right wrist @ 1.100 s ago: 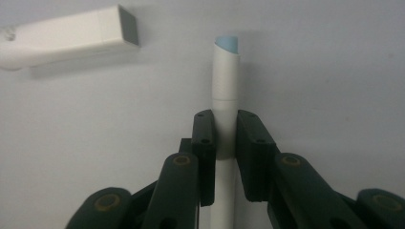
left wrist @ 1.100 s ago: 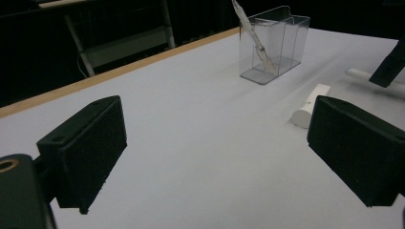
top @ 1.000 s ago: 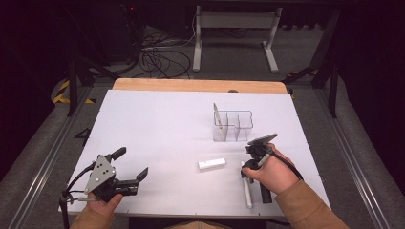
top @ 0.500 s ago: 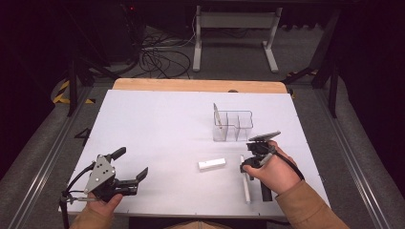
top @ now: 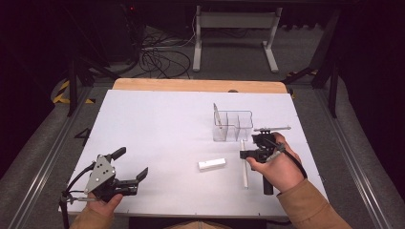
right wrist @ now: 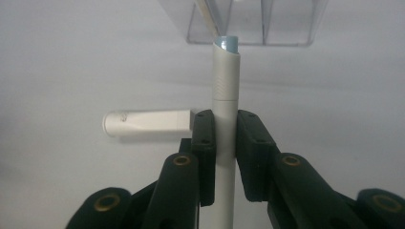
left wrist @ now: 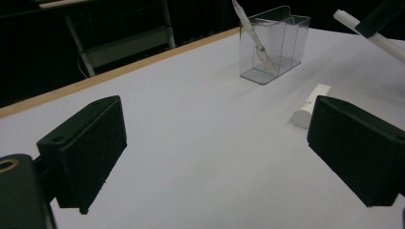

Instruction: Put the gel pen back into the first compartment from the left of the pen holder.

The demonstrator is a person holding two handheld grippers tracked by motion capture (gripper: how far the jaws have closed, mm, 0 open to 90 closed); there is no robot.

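Table [top: 157, 124] covered in white bears a clear three-compartment holder [top: 233, 126], one pen [left wrist: 253, 38] leaning in its end compartment. Right gripper [right wrist: 224, 125] is clamped on a white marker [right wrist: 225, 78] just before the holder. Left gripper [top: 128, 168] gapes, holding nothing. Small white cap [top: 212, 164] lies between them.

I see a matt white plastic pen [right wrist: 224, 90], a glossy clear plastic organiser box [top: 233, 125] and a smooth white tabletop [top: 157, 129] edged in wood.
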